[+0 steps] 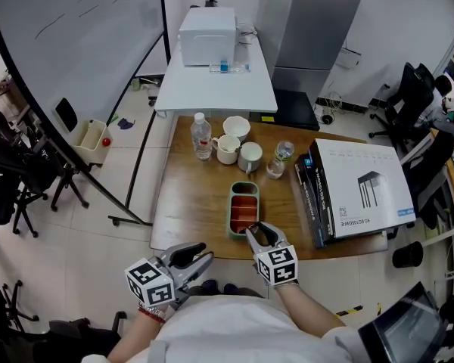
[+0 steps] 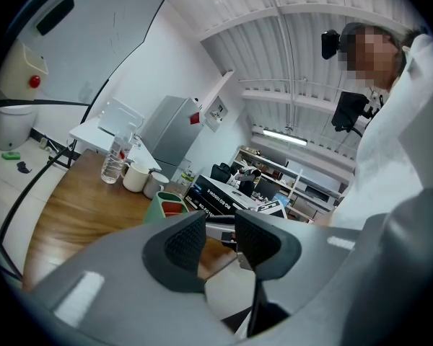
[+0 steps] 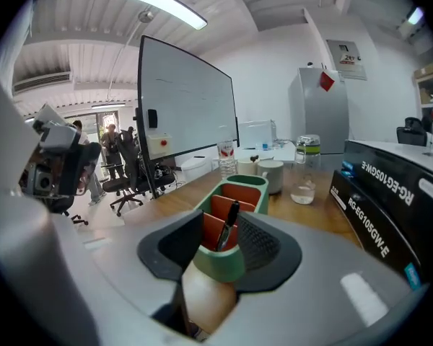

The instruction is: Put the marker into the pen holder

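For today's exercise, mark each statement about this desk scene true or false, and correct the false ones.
1. The marker stands in the near end of the pen holder. True.
2. The right gripper is shut on the marker. False: its jaws stand apart and the pads do not press on the marker.
3. The left gripper holds the water bottle. False: nothing is between its jaws, and the bottle stands at the table's far side.
4. A white box lies to the right of the pen holder. True.
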`<state>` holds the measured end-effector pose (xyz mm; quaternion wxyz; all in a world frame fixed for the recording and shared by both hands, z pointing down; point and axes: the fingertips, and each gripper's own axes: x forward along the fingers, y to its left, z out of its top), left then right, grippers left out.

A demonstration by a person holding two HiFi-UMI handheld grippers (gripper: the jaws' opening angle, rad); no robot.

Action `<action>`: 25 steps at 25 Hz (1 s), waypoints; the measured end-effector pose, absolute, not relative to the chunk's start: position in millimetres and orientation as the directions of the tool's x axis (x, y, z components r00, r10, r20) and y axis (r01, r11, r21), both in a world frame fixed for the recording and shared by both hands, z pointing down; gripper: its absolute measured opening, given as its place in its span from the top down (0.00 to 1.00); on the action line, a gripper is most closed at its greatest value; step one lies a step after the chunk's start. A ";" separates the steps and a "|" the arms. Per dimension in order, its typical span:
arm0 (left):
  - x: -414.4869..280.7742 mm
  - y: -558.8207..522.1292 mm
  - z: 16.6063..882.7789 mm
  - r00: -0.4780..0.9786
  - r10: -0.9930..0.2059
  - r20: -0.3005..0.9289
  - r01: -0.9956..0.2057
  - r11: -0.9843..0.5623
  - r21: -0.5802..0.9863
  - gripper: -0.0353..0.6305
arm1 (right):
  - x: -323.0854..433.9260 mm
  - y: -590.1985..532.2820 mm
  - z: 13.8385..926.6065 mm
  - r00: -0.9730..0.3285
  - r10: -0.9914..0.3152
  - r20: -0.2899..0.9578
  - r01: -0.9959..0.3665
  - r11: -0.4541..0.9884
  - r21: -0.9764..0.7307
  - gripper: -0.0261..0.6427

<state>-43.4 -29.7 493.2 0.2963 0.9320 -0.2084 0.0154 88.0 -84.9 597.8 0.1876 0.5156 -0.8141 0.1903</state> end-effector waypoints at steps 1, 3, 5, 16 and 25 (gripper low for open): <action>-42.7 -29.2 493.1 0.914 -0.375 0.156 -0.397 -0.739 0.544 0.76 | 91.8 -81.5 599.0 -0.398 -0.767 0.503 -0.912 0.392 -0.123 0.78; -40.9 -27.4 494.8 0.917 -0.363 0.167 -0.393 -0.745 0.539 0.76 | 99.8 -73.3 600.8 -0.397 -0.765 0.507 -0.913 0.387 -0.131 0.77; -38.9 -26.3 496.7 0.921 -0.350 0.173 -0.386 -0.750 0.537 0.76 | 109.0 -66.3 600.9 -0.384 -0.769 0.512 -0.919 0.372 -0.130 0.77; -21.0 -40.8 461.5 0.941 -0.327 0.084 -0.319 -0.781 0.537 0.76 | 156.8 -47.2 493.5 -0.307 -0.897 0.319 -0.947 0.256 -0.194 0.77; 1.3 -36.3 429.7 0.943 -0.331 0.034 -0.312 -0.845 0.433 0.76 | 111.1 -39.3 439.9 -0.371 -0.900 0.230 -0.928 0.358 -0.100 0.87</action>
